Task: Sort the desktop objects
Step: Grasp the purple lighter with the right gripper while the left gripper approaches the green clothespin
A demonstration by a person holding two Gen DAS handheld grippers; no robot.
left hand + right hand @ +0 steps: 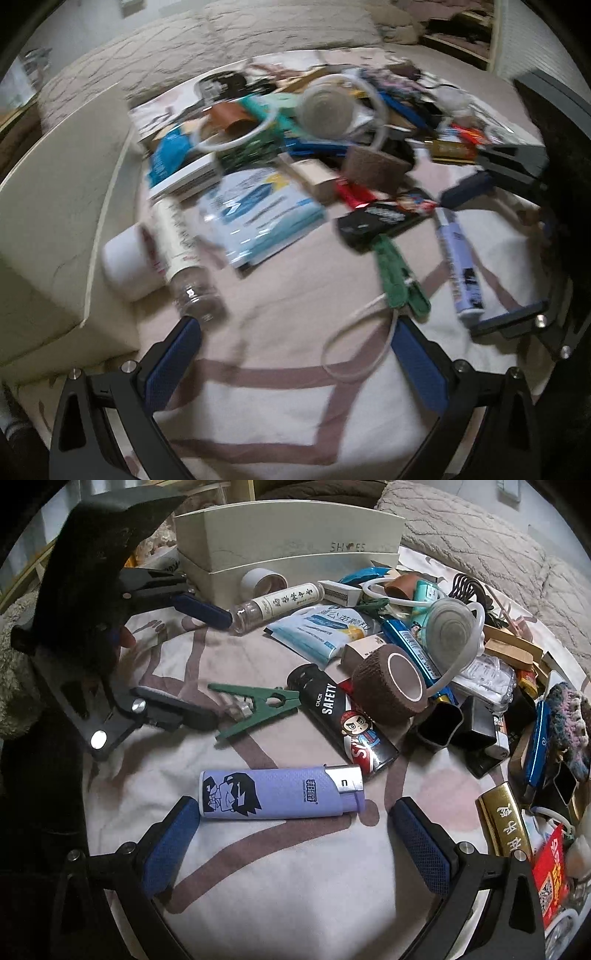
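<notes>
So the right gripper [291,843] is hovering low over the patterned sheet [288,893] with its blue pads spread wide apart, nothing between them. Just ahead of it lies the purple lighter [280,794], flat on its side, metal cap end pointing right; its left end sits right by the left pad, though I can't tell if they actually touch. Beyond that there's a black lighter [340,720] with "SAFETY" on it, a green clothespin [255,705] to its left, and a roll of brown tape [388,683] leaning on the pile.

The left gripper [295,354] is open wide too, holding nothing, over a bare patch of sheet with a white cord loop [354,343] between its fingers. That view is pretty blurry. A clear bottle [184,254] lies just ahead of its left finger, beside a white roll [125,258].

The beige shoe box [288,550] sits at the far side of the clutter, and in the right wrist view the left gripper reaches in from the left near the bottle and clothespin.
</notes>
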